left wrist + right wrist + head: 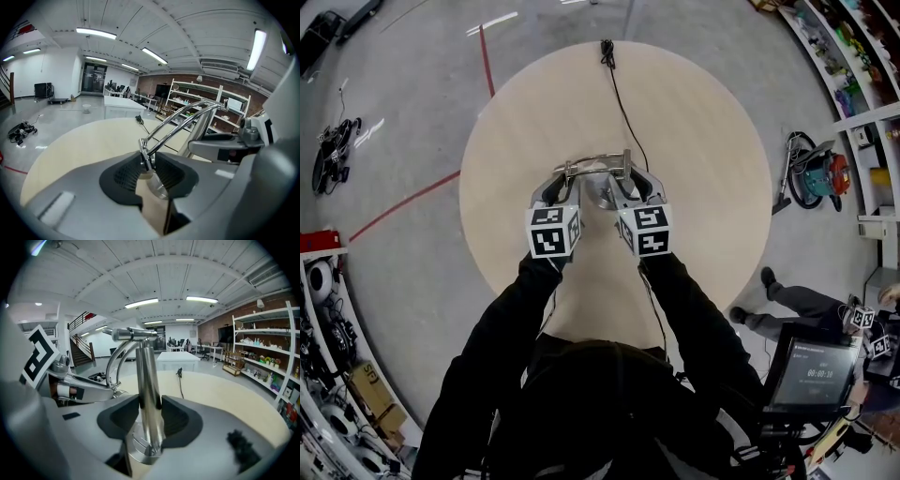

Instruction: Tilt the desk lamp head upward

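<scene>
A chrome desk lamp stands near the middle of the round wooden table (703,187). Its upright post (147,380) rises from a round base (140,453), and two arched rods (183,124) curve over to a small hinge with the lamp head (158,187) under it. My left gripper (149,161) (565,176) is shut on the lamp head at that hinge. Both pads of my right gripper (150,411) (633,175) lie against the post, shut on it. The lamp's black cord (623,112) runs to the table's far edge.
A vacuum cleaner (816,173) stands on the floor to the right, with shelving (853,56) behind it. A monitor on a stand (811,375) and a seated person's legs (787,300) are at the lower right. Cabled gear (333,150) lies on the floor at the left.
</scene>
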Action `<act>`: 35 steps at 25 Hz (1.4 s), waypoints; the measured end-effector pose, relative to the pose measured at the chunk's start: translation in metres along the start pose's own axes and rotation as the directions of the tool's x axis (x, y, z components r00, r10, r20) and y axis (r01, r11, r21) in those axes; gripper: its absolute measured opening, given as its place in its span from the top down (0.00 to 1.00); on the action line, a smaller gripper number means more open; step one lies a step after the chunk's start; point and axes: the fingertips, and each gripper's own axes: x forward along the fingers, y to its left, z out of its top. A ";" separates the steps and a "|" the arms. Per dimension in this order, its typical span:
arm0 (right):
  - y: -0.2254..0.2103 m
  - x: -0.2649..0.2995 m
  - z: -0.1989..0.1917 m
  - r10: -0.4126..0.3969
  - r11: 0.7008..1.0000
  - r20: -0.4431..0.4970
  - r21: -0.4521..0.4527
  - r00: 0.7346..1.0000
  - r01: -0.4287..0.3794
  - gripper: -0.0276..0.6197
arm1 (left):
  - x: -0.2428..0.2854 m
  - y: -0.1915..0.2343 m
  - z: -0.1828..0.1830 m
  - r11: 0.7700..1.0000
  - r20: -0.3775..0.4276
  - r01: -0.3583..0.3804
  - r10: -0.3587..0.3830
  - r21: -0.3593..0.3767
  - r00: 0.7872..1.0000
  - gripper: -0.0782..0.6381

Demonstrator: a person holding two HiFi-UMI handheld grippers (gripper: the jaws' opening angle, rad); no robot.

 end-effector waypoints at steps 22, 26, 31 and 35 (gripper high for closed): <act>-0.006 0.010 -0.006 0.038 0.997 -0.076 -0.063 0.996 -0.043 0.73 | -0.029 0.020 0.040 0.988 0.101 -0.143 0.136 0.065 0.985 0.77; -0.006 0.014 -0.007 0.044 0.997 -0.073 -0.064 0.996 -0.049 0.73 | -0.037 0.023 0.056 0.973 0.130 -0.185 0.167 0.137 0.977 0.76; -0.007 0.012 -0.003 0.042 0.997 -0.071 -0.061 0.997 -0.046 0.73 | -0.058 0.018 0.089 0.904 0.206 -0.282 0.224 0.321 0.953 0.76; -0.005 0.013 -0.003 0.037 0.997 -0.067 -0.059 0.997 -0.041 0.73 | -0.069 0.013 0.109 0.848 0.239 -0.329 0.247 0.416 0.939 0.76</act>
